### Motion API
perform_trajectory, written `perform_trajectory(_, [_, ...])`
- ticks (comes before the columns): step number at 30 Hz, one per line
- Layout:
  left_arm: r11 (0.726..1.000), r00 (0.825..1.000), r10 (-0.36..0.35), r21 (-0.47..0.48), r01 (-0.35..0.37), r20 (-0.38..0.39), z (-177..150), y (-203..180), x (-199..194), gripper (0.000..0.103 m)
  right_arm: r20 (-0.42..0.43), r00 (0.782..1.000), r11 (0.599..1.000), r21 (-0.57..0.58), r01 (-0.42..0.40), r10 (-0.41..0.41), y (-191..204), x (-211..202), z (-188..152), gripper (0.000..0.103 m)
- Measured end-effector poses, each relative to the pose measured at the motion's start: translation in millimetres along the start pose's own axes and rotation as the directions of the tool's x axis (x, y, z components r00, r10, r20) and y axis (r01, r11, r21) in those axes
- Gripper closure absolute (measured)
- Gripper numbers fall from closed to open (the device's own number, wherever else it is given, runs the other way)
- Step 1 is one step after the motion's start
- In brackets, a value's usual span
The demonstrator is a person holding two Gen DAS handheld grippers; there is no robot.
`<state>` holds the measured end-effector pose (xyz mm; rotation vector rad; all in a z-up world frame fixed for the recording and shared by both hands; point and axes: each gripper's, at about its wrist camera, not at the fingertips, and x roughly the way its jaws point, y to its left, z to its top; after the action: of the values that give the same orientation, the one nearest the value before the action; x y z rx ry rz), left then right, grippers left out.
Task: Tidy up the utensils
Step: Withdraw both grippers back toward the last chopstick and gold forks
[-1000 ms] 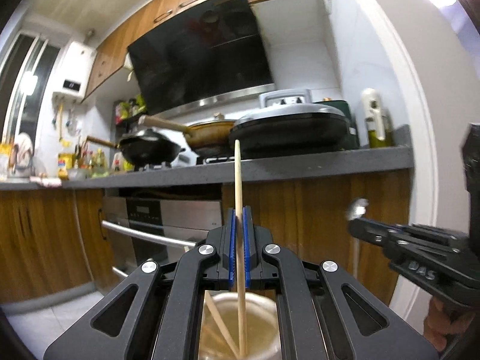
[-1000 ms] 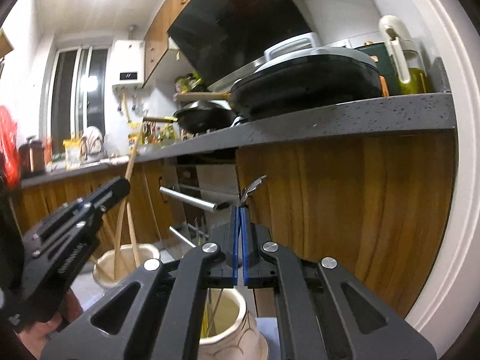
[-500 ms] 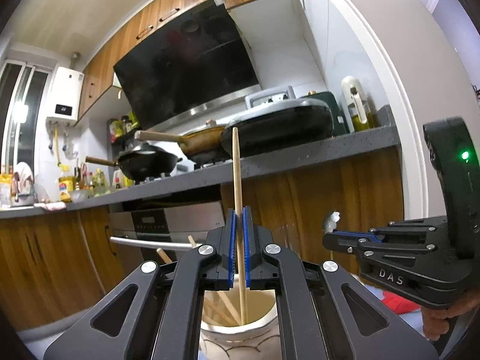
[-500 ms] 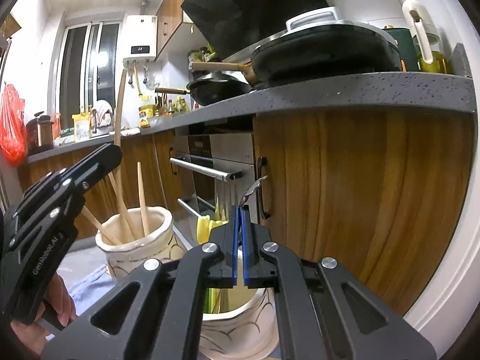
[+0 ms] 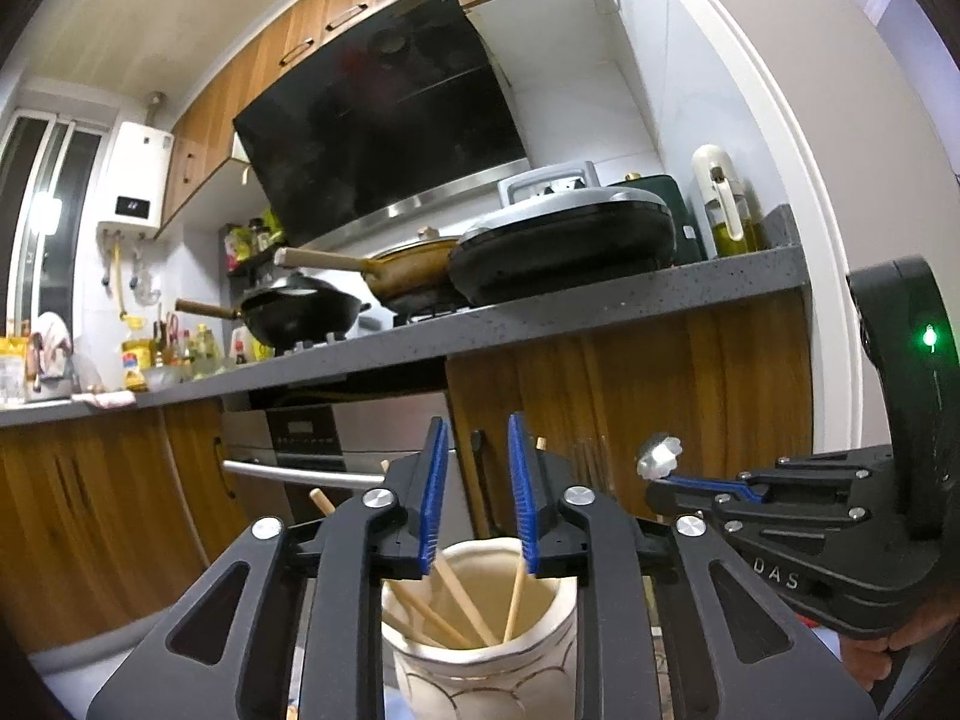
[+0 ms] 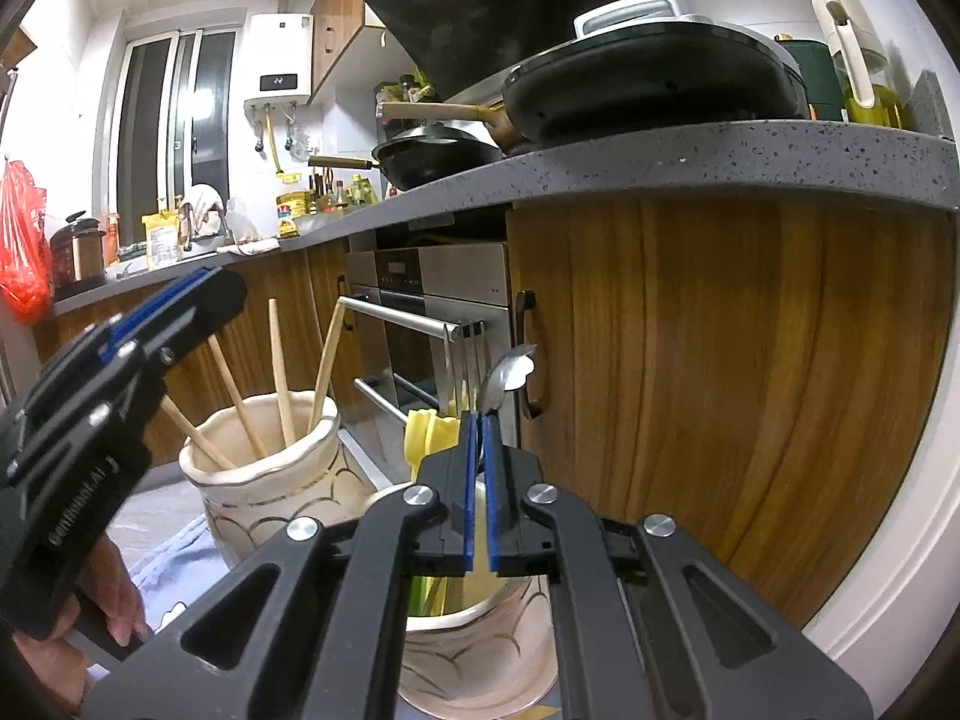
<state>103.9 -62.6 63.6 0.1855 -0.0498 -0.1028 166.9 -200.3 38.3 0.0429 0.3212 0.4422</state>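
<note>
While my left gripper (image 5: 478, 495) spreads its blue pads with nothing between them, the wooden chopsticks (image 5: 515, 594) stand loose in the cream ceramic jar (image 5: 480, 660) just below. My right gripper (image 6: 478, 483) is parting its pads too, the metal spoon (image 6: 504, 381) upright in the narrow gap; whether they still press it I cannot tell. Beneath it sits a second cream jar (image 6: 480, 660) holding yellow utensils (image 6: 426, 438).

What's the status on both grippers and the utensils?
Left gripper opening, empty above chopstick jar. Right gripper opening, spoon between pads. Nothing blocking.
</note>
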Motion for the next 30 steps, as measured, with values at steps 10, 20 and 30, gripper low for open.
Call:
perform_trajectory(10, [0.998, 0.997, 0.028, -0.056, -0.032, -0.067, 16, 10, -31, 0.044, -0.097, 0.994, 0.998, 0.034, 0.055, -0.052, 2, -22, 0, 0.036])
perform_trajectory(20, [0.982, 0.980, 0.073, -0.156, -0.103, -0.186, 4, 37, -80, 0.024, -0.085, 0.996, 0.998, 0.059, 0.026, -0.021, 15, -71, -22, 0.017])
perform_trajectory(30, [0.968, 0.894, 0.098, -0.165, -0.187, -0.438, -57, 52, -107, 0.022, -0.142, 0.990, 1.000, 0.027, 0.006, -0.002, 27, -86, -50, 0.014])
